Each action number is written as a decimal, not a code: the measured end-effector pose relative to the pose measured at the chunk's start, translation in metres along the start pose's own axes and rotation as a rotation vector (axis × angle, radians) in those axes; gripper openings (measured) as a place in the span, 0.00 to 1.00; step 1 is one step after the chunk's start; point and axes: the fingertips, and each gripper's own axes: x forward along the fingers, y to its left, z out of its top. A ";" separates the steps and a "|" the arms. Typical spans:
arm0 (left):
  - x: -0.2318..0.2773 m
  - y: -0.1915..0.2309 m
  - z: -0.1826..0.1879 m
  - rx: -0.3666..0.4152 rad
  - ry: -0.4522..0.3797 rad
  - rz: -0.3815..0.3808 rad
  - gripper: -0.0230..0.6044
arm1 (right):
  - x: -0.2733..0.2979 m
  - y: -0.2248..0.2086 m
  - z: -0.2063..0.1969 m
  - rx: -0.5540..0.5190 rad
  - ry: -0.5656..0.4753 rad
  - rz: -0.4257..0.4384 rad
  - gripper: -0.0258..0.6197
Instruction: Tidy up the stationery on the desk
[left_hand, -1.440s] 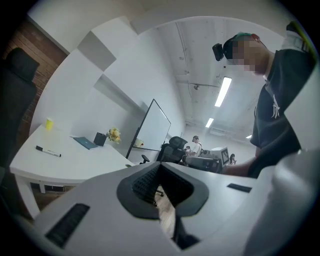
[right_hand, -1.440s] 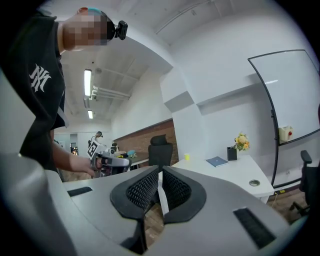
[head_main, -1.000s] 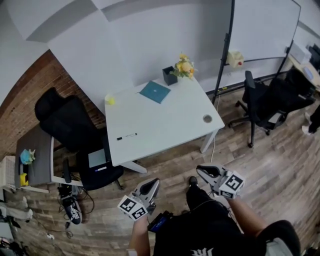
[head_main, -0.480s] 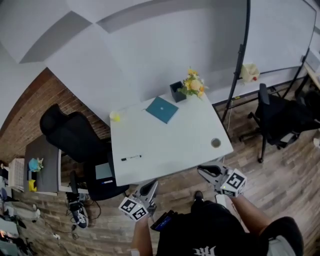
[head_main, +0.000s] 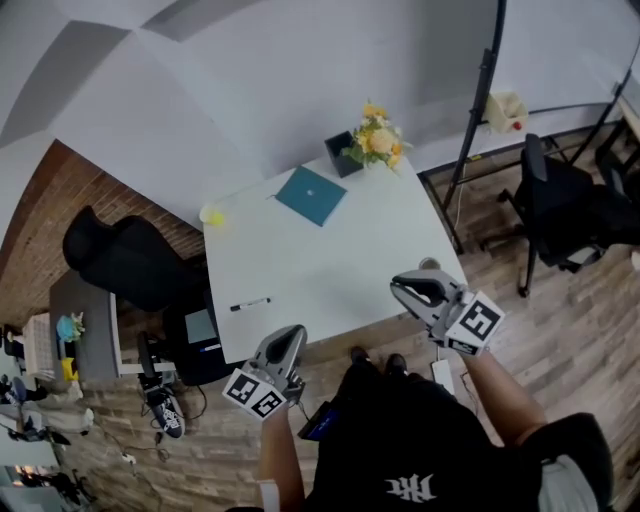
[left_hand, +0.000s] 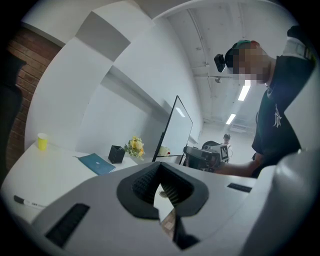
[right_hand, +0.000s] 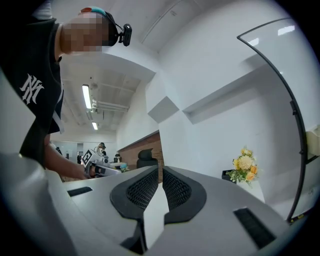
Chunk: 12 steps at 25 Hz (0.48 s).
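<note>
My left gripper (left_hand: 160, 186) has its jaws pressed together with nothing between them. The right gripper (right_hand: 161, 189) is all but closed, a thin slit between the pads, and it holds nothing. From the head view, the left one hangs just off the tabletop's (head_main: 330, 265) front edge, and the right one sits over its front right corner, covering part of a round grommet (head_main: 429, 264) there.

A black marker (head_main: 250, 303) lies near the front left edge, untouched. A teal notebook (head_main: 311, 194) lies toward the far edge, a black pen holder (head_main: 339, 153) with flowers (head_main: 378, 140) stands at the far right corner, and a yellow cup (head_main: 212, 216) at the far left corner. A black chair (head_main: 120, 265) stands beside the left edge. I cannot tell what the pen holder contains.
</note>
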 end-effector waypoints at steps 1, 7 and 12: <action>0.004 0.005 0.000 -0.006 0.003 0.000 0.03 | 0.002 -0.005 -0.001 0.005 0.003 -0.006 0.11; 0.033 0.035 0.001 -0.034 0.006 -0.023 0.03 | 0.021 -0.033 -0.015 0.019 0.045 -0.026 0.11; 0.053 0.067 0.013 -0.048 -0.010 -0.036 0.03 | 0.052 -0.055 -0.022 0.020 0.079 -0.018 0.11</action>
